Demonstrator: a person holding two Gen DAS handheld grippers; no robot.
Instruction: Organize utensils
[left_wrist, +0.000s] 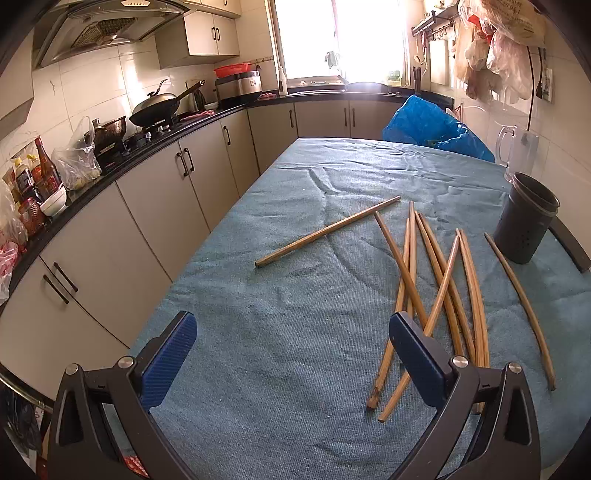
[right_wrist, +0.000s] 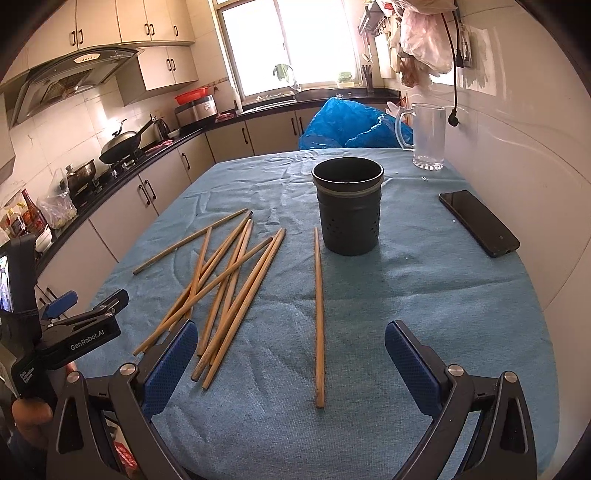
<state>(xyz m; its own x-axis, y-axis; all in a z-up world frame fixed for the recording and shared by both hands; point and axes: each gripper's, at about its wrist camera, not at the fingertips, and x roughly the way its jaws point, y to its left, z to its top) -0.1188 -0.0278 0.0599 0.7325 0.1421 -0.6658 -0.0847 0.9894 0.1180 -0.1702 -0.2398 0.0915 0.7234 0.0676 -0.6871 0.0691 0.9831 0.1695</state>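
Right claw (right_wrist: 290, 363) above lone chopstick (right_wrist: 318, 317)

Table (right_wrist: 424, 295) has a wrinkly blue cloth; on it sit loose wooden chopsticks (right_wrist: 229, 280), a dark holder cup (right_wrist: 349, 206), a phone (right_wrist: 478, 223), and a clear, probably glass, jug (right_wrist: 428, 136).

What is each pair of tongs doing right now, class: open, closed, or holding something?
Left tongs: open, holding nothing, above the blue cloth.
Right tongs: open, holding nothing, with a single chopstick lying between the fingers.
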